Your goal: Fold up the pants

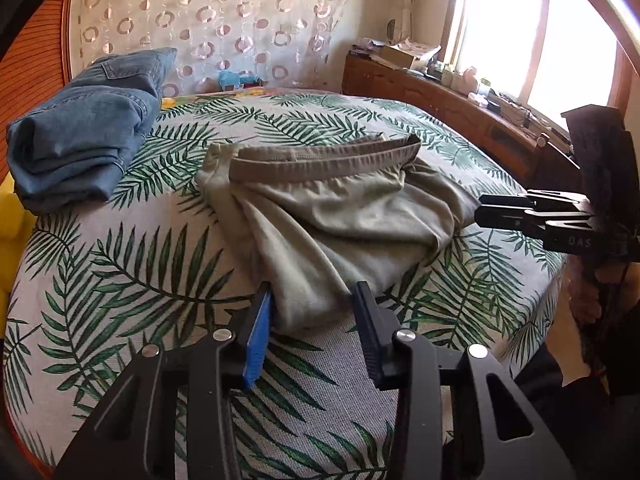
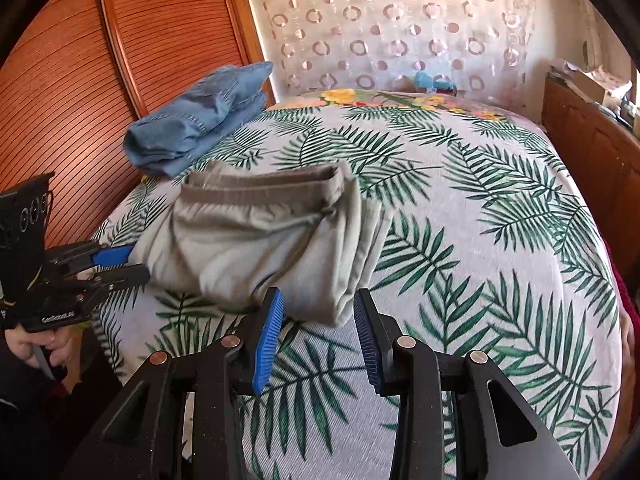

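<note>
A bed (image 1: 120,264) with a pale cover printed in green palm leaves fills most of both views, with a patterned curtain (image 1: 208,20) hanging behind its far end. A slatted wooden wardrobe door (image 2: 80,80) stands to the bed's left in the right wrist view, and a wooden sideboard (image 1: 440,100) cluttered with small items runs under a bright window (image 1: 540,32) on the right in the left wrist view. On the far left part of the bed lies a folded pair of blue jeans (image 1: 84,132), well apart from the grey-green pants (image 1: 332,216), which sit folded into a compact bundle near the middle of the bed's near half, elastic waistband on the far side and slightly raised. The left gripper (image 1: 312,300) reaches in at the bundle's near left corner; its jaws stand at a narrow gap with the corner of the fabric between them, the blue pad touching the cloth's edge, though a firm pinch cannot be told. The right gripper (image 2: 318,308) straddles the bundle's near right corner in the same way, jaws partly apart, the layered edge of the cloth lying between the pads without clearly being clamped. A hand (image 2: 36,346) grips the left gripper's handle at the lower left of the right wrist view.
</note>
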`<move>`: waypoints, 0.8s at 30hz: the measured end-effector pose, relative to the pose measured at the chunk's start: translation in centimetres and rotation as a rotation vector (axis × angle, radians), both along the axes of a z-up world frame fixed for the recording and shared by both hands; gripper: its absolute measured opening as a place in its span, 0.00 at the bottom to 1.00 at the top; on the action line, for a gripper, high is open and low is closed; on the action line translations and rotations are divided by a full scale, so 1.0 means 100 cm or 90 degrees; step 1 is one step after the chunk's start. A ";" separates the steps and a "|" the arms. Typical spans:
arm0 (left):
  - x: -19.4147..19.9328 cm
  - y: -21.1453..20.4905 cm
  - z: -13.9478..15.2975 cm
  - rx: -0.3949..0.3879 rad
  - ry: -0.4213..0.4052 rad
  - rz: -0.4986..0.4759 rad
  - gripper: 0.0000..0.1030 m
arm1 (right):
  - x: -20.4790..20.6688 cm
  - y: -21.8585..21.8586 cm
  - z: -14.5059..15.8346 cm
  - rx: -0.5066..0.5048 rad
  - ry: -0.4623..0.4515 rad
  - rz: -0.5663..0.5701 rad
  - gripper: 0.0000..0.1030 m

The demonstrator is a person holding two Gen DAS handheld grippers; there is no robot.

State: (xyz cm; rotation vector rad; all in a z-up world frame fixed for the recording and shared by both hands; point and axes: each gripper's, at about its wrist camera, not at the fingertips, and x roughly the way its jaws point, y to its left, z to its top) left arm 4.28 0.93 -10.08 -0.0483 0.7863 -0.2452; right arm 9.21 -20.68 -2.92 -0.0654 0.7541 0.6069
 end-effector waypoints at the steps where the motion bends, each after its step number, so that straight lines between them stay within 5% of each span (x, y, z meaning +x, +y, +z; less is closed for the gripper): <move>1: 0.001 0.000 -0.001 0.000 0.002 0.002 0.40 | 0.000 0.001 -0.001 -0.003 0.001 0.002 0.37; 6: 0.004 0.001 -0.004 0.005 0.005 0.003 0.35 | 0.006 0.004 -0.006 -0.006 0.011 0.001 0.37; 11: 0.007 0.003 -0.003 -0.001 0.003 0.003 0.23 | 0.012 0.004 -0.011 0.006 0.025 0.002 0.25; 14: 0.007 0.002 -0.002 0.007 -0.005 0.001 0.14 | 0.013 0.001 -0.010 0.016 0.021 0.002 0.10; 20: 0.001 0.018 0.011 -0.037 -0.043 0.037 0.12 | 0.006 -0.016 -0.002 0.046 -0.017 -0.037 0.06; 24: 0.000 0.016 0.010 -0.019 -0.039 0.043 0.12 | -0.005 -0.020 0.003 0.041 -0.046 -0.063 0.03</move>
